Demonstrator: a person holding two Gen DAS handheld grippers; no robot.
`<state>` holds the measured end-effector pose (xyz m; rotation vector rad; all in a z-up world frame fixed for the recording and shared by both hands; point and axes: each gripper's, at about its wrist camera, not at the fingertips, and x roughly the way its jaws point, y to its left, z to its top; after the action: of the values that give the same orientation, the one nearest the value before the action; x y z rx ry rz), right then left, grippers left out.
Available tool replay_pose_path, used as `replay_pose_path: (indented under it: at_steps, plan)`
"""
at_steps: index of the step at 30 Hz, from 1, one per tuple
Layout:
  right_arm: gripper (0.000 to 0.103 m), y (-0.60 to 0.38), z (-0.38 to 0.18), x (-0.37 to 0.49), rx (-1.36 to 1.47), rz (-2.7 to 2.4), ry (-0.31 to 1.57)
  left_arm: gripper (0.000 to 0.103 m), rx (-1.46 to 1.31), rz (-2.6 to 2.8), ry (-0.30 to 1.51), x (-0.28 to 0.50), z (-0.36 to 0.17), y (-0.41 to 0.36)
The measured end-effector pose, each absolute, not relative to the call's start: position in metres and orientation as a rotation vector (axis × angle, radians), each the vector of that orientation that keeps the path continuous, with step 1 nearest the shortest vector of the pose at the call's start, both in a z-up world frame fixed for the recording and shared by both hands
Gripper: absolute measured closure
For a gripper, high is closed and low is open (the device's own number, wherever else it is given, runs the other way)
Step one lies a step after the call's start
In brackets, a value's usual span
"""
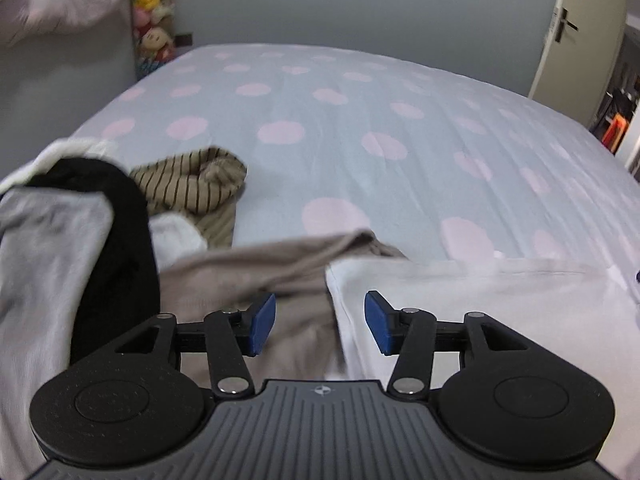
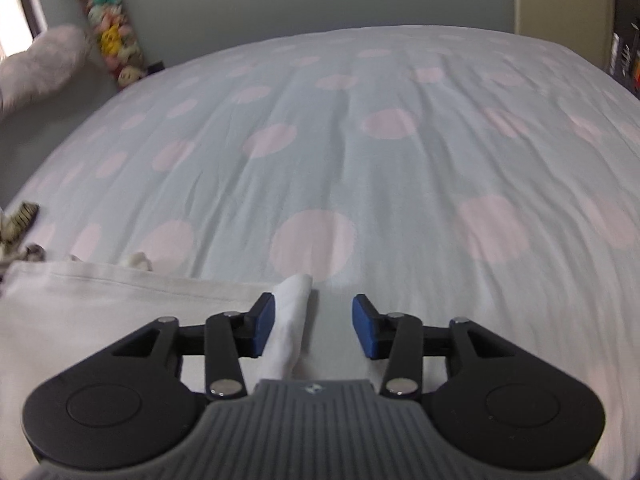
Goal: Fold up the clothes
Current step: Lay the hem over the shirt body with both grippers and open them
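A white garment (image 1: 480,300) lies flat on the near part of the bed, and its left edge overlaps a taupe garment (image 1: 248,268). My left gripper (image 1: 320,322) hangs open just above that overlap, and its blue pads press on nothing. In the right wrist view the same white garment (image 2: 100,312) fills the lower left. Its raised corner fold (image 2: 294,312) stands between the jaws of my open right gripper (image 2: 315,328), close against the left pad and well apart from the right one.
A pile of clothes sits at the left: a grey piece (image 1: 48,248), a black one (image 1: 112,216) and a striped one (image 1: 192,184). The pale bedsheet with pink dots (image 2: 360,168) stretches ahead. Plush toys (image 1: 154,12) hang on the far wall, and a door (image 1: 580,28) stands at the right.
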<state>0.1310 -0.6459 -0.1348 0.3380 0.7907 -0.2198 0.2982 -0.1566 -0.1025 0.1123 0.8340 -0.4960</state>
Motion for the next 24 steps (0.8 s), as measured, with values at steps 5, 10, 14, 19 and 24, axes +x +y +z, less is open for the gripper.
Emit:
replay_pose_path:
  at_steps: [5,10,14,19,24]
  plan:
    - [0.033,-0.631,-0.127,0.090,0.416,-0.214,0.806,0.055,0.080,-0.488,0.851,0.257,-0.096,-0.153]
    - [0.032,-0.622,-0.139,0.053,0.475,-0.194,0.858,0.054,0.110,-0.454,0.855,0.230,-0.109,-0.153]
    - [0.033,-0.622,-0.151,0.041,0.522,-0.189,0.852,0.054,0.133,-0.433,0.801,0.222,-0.118,-0.146]
    - [0.039,-0.625,-0.165,0.043,0.576,-0.207,0.841,0.054,0.099,-0.429,0.790,0.225,-0.129,-0.141]
    - [0.040,-0.626,-0.180,0.053,0.589,-0.226,0.844,0.054,0.066,-0.435,0.848,0.235,-0.145,-0.140]
